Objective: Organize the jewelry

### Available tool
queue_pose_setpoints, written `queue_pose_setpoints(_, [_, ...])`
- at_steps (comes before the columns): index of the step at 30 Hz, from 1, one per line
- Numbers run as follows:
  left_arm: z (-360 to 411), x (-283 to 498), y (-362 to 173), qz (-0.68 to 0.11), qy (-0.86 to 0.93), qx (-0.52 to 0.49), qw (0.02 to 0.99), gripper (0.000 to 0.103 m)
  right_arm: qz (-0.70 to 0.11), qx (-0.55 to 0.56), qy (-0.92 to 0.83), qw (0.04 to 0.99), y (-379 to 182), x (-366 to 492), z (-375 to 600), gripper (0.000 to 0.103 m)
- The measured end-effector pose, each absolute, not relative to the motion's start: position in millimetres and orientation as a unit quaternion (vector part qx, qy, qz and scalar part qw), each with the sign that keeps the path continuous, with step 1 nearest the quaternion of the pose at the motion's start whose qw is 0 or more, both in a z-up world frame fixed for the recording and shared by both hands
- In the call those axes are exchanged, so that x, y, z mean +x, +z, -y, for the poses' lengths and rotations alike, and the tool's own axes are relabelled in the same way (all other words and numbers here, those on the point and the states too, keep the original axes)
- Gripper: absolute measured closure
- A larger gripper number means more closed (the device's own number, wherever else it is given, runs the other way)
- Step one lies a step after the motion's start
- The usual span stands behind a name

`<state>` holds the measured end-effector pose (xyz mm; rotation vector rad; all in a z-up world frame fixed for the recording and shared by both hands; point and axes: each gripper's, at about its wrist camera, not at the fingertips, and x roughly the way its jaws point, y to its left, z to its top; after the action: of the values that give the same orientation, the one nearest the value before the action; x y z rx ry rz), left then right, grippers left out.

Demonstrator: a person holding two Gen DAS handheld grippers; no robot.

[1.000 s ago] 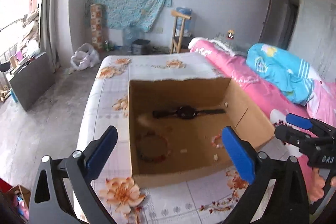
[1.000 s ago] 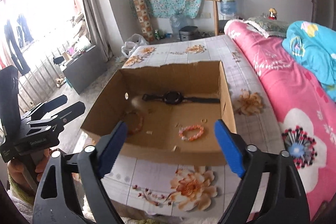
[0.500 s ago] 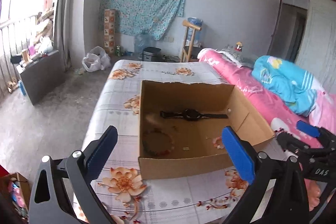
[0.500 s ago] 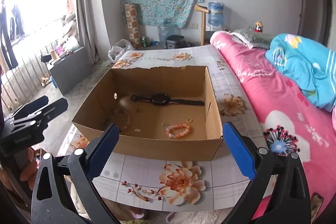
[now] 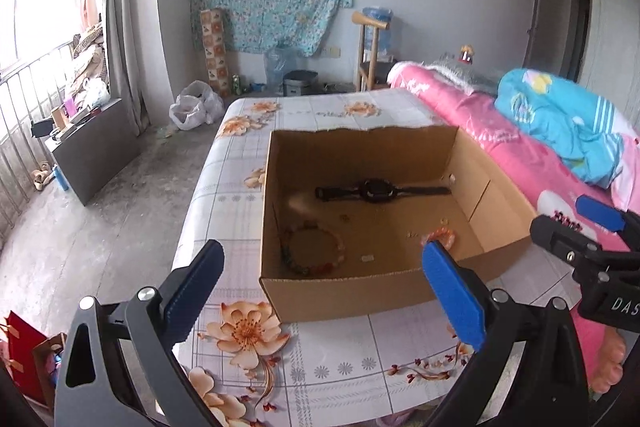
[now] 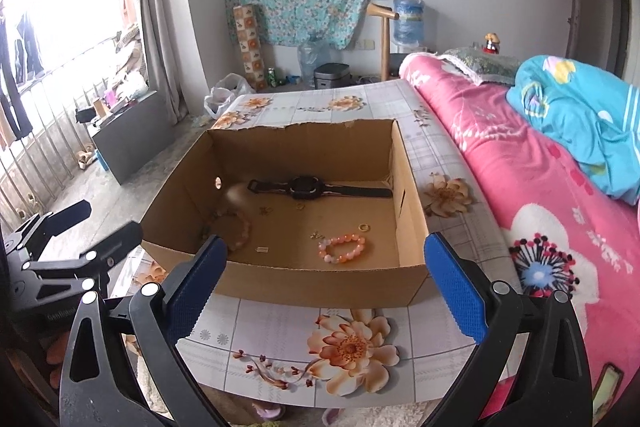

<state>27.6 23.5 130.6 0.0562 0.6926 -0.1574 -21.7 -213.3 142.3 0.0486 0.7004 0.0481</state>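
Two grippers, the left gripper (image 5: 320, 291) and the right gripper (image 6: 324, 287), hang spread wide and empty before the cardboard box (image 6: 320, 285) on the flowered table (image 6: 280, 331). Inside lie a black watch (image 6: 308, 187), a pink bead bracelet (image 6: 342, 247), and a tiny gold ring (image 6: 364, 227). Reaching in, a finger could catch the box's near wall and shove it; the ring looks likeliest to slip a pinch.

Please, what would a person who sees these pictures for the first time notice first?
First the open cardboard box in the middle of the flowered table, with a black watch near its far wall and a pink bead bracelet nearer the front. Then the pink bedding on the right.
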Motion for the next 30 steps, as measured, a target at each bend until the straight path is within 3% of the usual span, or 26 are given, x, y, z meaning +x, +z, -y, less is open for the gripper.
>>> queue_pose_setpoints(15, [-9,41,110,-0.395,-0.046,0.056,0.916,0.006,-0.364,0.037,0.019,0.930,136,-16,223,0.008])
queue_pose_setpoints(30, [-12,58,83,-0.475,-0.031,0.017,0.879,0.006,-0.447,0.038,0.023,0.893,108,-2,226,0.008])
